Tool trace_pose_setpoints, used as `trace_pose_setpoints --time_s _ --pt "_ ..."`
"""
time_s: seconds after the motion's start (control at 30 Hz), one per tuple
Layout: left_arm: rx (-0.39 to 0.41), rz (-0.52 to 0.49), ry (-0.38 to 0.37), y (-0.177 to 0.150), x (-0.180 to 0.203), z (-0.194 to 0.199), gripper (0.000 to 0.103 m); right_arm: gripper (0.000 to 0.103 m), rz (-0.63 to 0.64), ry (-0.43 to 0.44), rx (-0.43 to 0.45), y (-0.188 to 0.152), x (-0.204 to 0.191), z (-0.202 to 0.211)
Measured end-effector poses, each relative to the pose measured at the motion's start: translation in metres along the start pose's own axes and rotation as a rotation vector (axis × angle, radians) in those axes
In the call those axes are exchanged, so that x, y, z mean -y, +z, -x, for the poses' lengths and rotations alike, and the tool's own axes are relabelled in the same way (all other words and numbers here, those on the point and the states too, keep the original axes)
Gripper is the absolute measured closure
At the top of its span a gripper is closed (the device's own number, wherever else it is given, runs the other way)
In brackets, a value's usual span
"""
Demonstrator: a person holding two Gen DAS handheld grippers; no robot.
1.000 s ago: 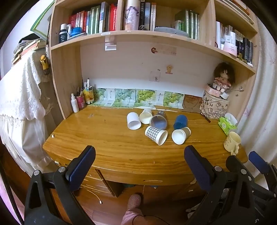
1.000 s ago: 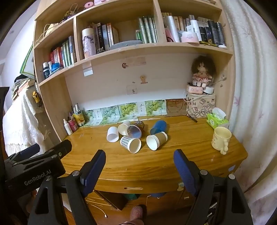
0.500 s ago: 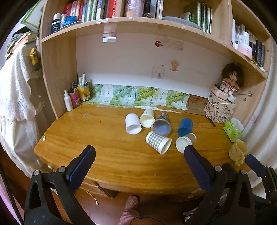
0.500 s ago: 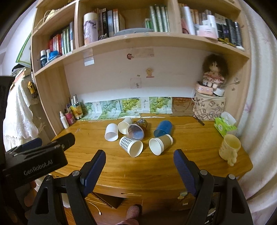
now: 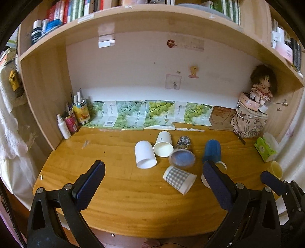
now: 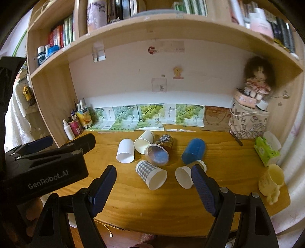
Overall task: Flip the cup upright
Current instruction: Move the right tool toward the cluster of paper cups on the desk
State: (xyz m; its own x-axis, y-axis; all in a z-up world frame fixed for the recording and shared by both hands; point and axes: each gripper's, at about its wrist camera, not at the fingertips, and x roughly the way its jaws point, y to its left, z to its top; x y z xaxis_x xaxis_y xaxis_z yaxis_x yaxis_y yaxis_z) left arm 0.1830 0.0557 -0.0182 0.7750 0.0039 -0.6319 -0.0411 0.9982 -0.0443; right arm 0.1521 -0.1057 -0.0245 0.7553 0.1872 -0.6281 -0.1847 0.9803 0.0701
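Observation:
Several cups lie on their sides in the middle of the wooden desk (image 5: 114,190): a white cup (image 5: 144,154) (image 6: 125,150), a cream cup (image 5: 163,144) (image 6: 142,142), a clear-lidded patterned cup (image 5: 182,152) (image 6: 158,151), a blue cup (image 5: 211,150) (image 6: 193,151), a checked cup (image 5: 179,179) (image 6: 150,176) and a brown cup (image 6: 185,176), half hidden by my right finger. My left gripper (image 5: 152,177) is open and empty, above the desk's front. My right gripper (image 6: 152,181) is open and empty, just short of the checked cup.
A yellow mug (image 6: 272,180) stands upright at the desk's right edge beside a green tissue pack (image 6: 266,150). A patterned box with a doll (image 6: 249,122) fills the back right corner. Bottles and pens (image 5: 74,116) stand at the back left. The shelf (image 5: 152,17) overhangs the desk.
Both grippers have moved forward and closer to the desk; the cups look larger and nearer. Both grippers stay open. No cup has moved.

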Motion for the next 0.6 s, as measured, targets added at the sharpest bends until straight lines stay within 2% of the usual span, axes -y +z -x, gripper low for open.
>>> trace_pose_setpoints --time_s 0.3,0.6 --pt "-0.046 0.019 -0.044 0.029 -0.007 -0.041 0.001 0.022 0.037 0.005 -0.055 0.032 -0.008 -0.044" --pt "-0.08 0.026 -0.081 0.053 -0.01 -0.077 0.001 0.022 0.141 -0.005 -0.089 0.061 -0.013 -0.082"
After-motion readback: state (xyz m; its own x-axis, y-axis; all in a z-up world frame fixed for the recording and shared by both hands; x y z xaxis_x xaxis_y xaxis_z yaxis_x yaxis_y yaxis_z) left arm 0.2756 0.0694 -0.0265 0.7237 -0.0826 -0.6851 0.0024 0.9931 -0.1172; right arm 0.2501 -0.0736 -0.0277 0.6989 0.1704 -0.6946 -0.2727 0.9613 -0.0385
